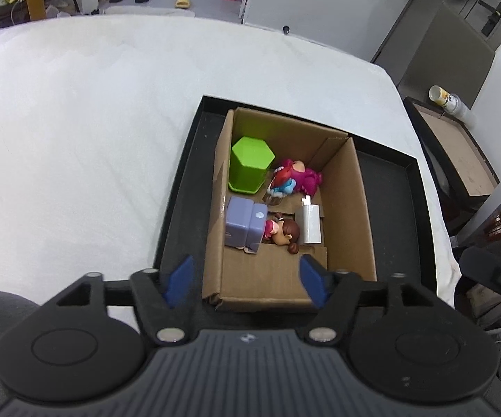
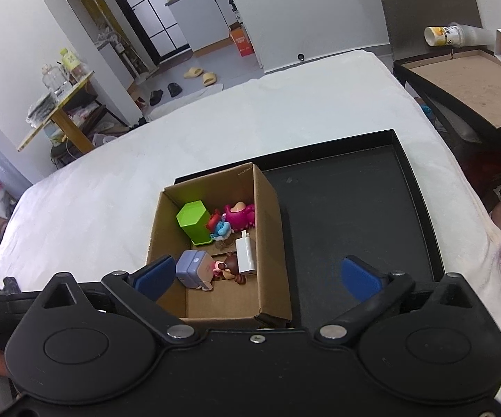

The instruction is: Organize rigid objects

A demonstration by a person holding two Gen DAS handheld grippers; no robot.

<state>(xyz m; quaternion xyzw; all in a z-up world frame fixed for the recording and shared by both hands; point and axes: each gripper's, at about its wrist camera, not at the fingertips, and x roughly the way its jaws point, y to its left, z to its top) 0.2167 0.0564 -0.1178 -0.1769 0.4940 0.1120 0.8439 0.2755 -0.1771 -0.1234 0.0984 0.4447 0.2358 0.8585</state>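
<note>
Two grippers, both spread wide and holding nothing: left gripper (image 1: 247, 285) above the near edge of the cardboard box (image 1: 347, 215), right gripper (image 2: 257, 276) above the box's near right corner. Box standing in the left part of a black tray (image 2: 354, 215), tray lying on a white bed (image 1: 76, 132). Inside the box, five things close together: green hexagonal cup (image 1: 250, 163) upside down in the far left corner, pink and blue toy (image 1: 295, 177) just beside it, purple block (image 1: 245, 224) against the left wall, brown-haired doll (image 1: 285, 232) lying touching the block, white charger (image 1: 309, 222) beside the doll's head. Right part of the tray bare.
</note>
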